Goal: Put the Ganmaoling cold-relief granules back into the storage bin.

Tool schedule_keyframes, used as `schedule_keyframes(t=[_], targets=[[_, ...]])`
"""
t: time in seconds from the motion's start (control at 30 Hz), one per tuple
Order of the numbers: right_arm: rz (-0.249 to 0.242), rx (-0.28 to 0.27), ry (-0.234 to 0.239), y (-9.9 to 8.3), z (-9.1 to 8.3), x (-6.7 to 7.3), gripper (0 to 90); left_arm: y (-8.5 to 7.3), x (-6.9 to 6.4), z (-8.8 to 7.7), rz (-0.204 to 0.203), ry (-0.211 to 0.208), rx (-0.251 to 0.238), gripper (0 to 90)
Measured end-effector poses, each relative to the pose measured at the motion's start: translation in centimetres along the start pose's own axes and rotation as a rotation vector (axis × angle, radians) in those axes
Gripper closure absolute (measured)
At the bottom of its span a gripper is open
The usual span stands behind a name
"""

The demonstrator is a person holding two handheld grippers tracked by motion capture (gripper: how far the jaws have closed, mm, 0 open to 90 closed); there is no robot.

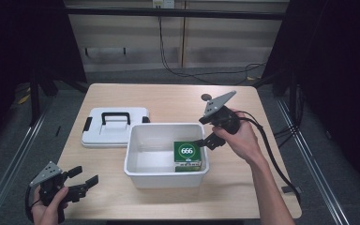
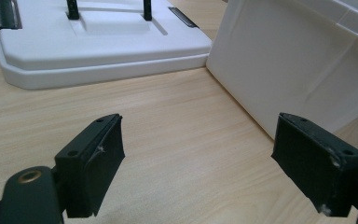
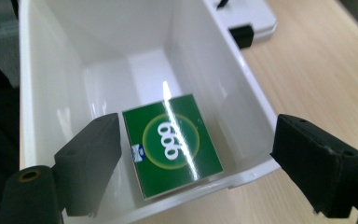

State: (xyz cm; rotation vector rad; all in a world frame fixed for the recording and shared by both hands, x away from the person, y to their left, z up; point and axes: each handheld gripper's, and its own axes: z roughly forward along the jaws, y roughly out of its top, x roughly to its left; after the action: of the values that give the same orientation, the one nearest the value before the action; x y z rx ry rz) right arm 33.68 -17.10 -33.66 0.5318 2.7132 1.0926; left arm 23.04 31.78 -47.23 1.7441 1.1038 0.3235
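Nearest the person, the left gripper (image 1: 85,183) rests low over the pale wood-grain table (image 1: 168,101), its matte black jaws spread wide with nothing between them; the left hand (image 1: 51,204) wraps its handle from below, and the grey three-cornered plate sits on top. Just ahead of its jaws, to their right in the left gripper view, rises the smooth white plastic wall of the bin (image 2: 303,60); farther ahead and to the left lies the flat white lid (image 2: 98,44), rounded at the edges, with black clasps and a black handle. Farther off, the right gripper (image 1: 205,140) hangs at the bin's right rim, tilted down into it, jaws spread apart and gripping nothing, the right hand (image 1: 241,138) closed around its body with the forearm reaching in from the near edge. Directly beyond and below those jaws, on the bin's floor in the corner nearest them, lies the green box (image 3: 170,142): a glossy rectangular carton, its top printed with a yellow ring and white "666", catching a streak of glare.
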Motion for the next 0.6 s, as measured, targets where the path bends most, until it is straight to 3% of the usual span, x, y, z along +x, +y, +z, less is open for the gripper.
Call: schedule_keyframes(t=[0.23, 0.37, 0.43, 0.6], targets=[[0.051, -0.054, -0.078, -2.0, -1.9, 0.1, 15.9, 0.0, -0.1, 0.0, 0.001, -0.002, 0.002, 16.0], [0.064, -0.063, -0.071, -3.4, -2.2, 0.3, 16.0, 0.0, 0.0, 0.0, 0.003, 0.0, 0.002, 16.0], [0.078, -0.067, -0.09, -4.2, -2.5, 0.4, 16.1, 0.0, -0.1, 0.0, 0.004, 0.001, 0.002, 16.0], [0.12, -0.118, -0.111, -6.0, -3.4, 0.9, 16.1, 0.0, -0.1, 0.1, 0.008, 0.003, 0.002, 16.0]])
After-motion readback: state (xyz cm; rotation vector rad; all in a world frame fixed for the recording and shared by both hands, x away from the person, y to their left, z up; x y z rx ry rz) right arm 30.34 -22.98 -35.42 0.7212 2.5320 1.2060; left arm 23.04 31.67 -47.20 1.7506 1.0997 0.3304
